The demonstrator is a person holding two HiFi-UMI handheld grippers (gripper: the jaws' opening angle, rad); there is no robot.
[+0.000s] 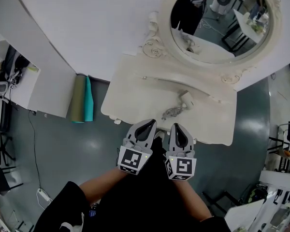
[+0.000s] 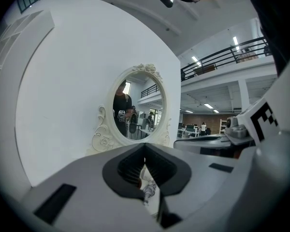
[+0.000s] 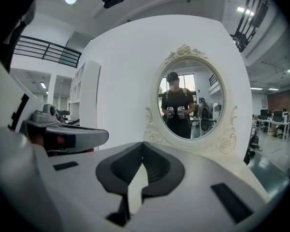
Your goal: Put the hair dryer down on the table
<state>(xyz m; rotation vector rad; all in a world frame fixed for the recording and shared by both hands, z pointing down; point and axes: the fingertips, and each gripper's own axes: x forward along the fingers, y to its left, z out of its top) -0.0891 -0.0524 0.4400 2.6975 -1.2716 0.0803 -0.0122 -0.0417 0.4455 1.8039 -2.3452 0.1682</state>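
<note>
The white hair dryer (image 1: 185, 98) lies on the cream vanity table (image 1: 135, 93), with its grey cord (image 1: 172, 112) bunched beside it toward the front edge. Neither gripper touches it. My left gripper (image 1: 146, 125) and right gripper (image 1: 177, 127) are held side by side near the table's front edge, just short of the cord. Both are shut with nothing between the jaws. In the left gripper view the jaws (image 2: 145, 145) meet at the tip, and in the right gripper view the jaws (image 3: 142, 144) likewise meet.
An oval mirror (image 1: 217, 21) in an ornate cream frame stands at the back of the table against a white curved wall (image 1: 87, 23). Two rolled mats (image 1: 82, 98), olive and teal, lean at the table's left. Desks and chairs stand at the far right.
</note>
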